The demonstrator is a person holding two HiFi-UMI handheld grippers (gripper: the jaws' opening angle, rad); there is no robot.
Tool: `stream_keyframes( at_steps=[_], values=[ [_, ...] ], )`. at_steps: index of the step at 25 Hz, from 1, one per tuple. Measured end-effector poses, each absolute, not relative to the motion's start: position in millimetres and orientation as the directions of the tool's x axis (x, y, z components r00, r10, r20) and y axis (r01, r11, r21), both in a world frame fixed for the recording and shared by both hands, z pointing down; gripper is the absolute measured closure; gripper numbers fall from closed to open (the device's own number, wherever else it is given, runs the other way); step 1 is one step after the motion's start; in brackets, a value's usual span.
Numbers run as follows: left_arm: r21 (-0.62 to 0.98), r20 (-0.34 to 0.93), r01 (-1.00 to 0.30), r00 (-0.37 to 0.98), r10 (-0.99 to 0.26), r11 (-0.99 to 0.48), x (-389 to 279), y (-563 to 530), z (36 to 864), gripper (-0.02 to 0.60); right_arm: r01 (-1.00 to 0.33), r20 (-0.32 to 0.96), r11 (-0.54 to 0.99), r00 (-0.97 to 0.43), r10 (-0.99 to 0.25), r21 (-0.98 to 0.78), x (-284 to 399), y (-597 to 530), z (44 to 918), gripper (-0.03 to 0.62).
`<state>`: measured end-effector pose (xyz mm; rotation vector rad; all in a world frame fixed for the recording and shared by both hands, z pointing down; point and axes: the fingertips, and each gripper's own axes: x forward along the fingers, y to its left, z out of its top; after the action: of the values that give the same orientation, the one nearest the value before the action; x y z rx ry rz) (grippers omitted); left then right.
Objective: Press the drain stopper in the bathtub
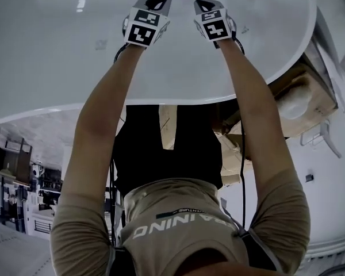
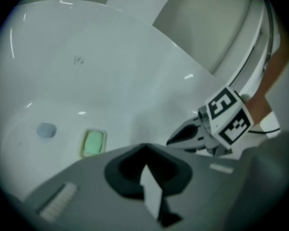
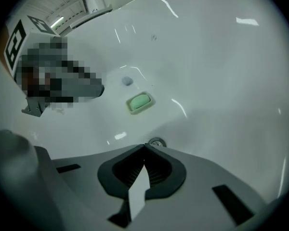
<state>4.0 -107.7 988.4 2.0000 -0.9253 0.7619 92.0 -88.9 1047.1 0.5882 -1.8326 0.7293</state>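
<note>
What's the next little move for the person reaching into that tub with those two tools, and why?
Probably ease the right gripper forward and down onto the drain stopper. Its jaws look closed, and in its own view the stopper lies just past their tips, seemingly not yet touched. The left gripper is closed too, and no stopper shows in its view.
</note>
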Motion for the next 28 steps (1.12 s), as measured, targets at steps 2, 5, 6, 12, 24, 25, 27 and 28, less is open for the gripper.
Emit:
stream_keyframes(
  at_steps=[2, 5, 6, 12, 24, 25, 27, 28],
  values=[
    [0.403, 0.760, -0.811, 0.555, -0.339, -0.424, 3, -113, 1004, 0.580, -0.673, 0.935, 0.709, -0.351, -0.057, -0.209, 86, -99, 1068, 0.585],
    [0.410, 0.766, -0.817, 0.550, -0.333, -0.407, 0, -116, 1028, 0.580, -0.655, 0.939, 0.729, -0.340, -0.050, -0.198, 81, -108, 1097, 0.585],
    [0.412, 0.768, -0.818, 0.549, -0.330, -0.401, -1, -117, 1036, 0.580, -0.647, 0.941, 0.737, -0.336, -0.046, -0.195, 80, -110, 1107, 0.585],
    [0.419, 0.784, -0.821, 0.543, -0.301, -0.389, -10, -110, 1080, 0.580, -0.590, 0.961, 0.790, -0.276, -0.002, -0.168, 83, -113, 1157, 0.585],
    [0.436, 0.788, -0.813, 0.552, -0.271, -0.386, -8, -104, 1122, 0.580, -0.601, 0.980, 0.786, -0.194, 0.033, -0.146, 85, -106, 1199, 0.585],
    [0.438, 0.787, -0.810, 0.555, -0.269, -0.390, -7, -103, 1122, 0.580, -0.605, 0.981, 0.784, -0.193, 0.028, -0.142, 85, -107, 1199, 0.585],
    [0.440, 0.786, -0.805, 0.559, -0.264, -0.398, -5, -102, 1123, 0.580, -0.635, 0.982, 0.760, -0.186, 0.027, -0.141, 84, -110, 1198, 0.585],
    [0.440, 0.785, -0.803, 0.561, -0.262, -0.401, -4, -101, 1124, 0.580, -0.661, 0.983, 0.735, -0.179, 0.036, -0.148, 85, -110, 1198, 0.585]
  ],
)
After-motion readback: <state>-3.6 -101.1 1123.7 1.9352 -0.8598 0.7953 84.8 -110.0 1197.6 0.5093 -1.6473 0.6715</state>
